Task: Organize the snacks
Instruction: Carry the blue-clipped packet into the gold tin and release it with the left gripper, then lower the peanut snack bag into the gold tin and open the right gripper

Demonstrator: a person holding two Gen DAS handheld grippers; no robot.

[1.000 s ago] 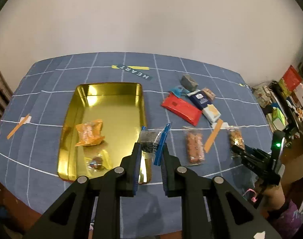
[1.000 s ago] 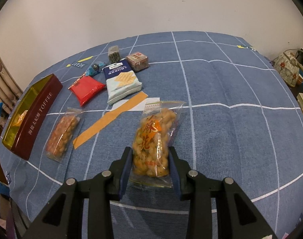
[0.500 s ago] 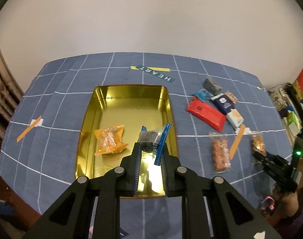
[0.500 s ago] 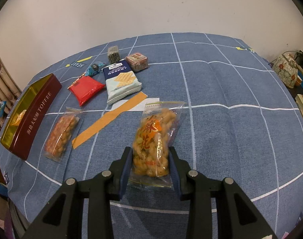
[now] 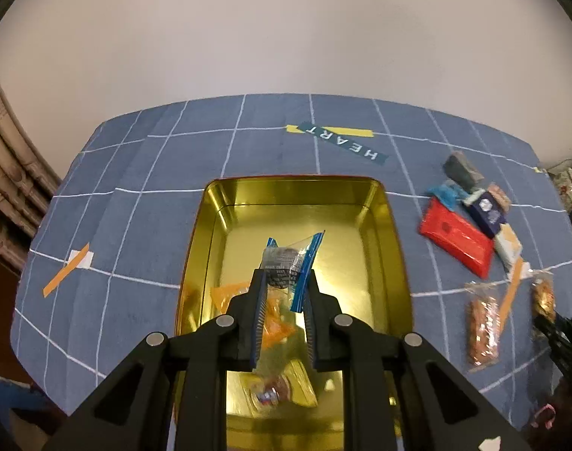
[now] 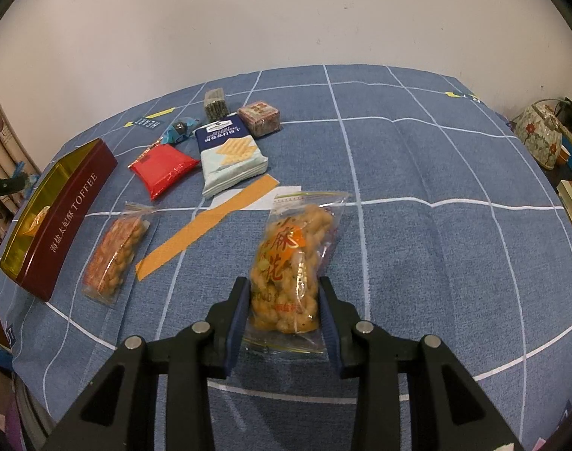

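Tin (image 5: 395, 248), orange packet (image 5: 274, 319) inside, wrapped candy (image 5: 273, 394)

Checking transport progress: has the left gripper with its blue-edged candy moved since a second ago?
Yes. The left gripper, shut on the blue-edged candy, has shifted from the gold tin's right rim to over its interior.

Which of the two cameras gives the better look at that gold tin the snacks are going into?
The left wrist view: it looks straight down into the tin, showing its gold floor and the snacks inside. The right wrist view shows the same tin only from the side at the left edge: its dark red wall reading TOFFEE and a sliver of gold.
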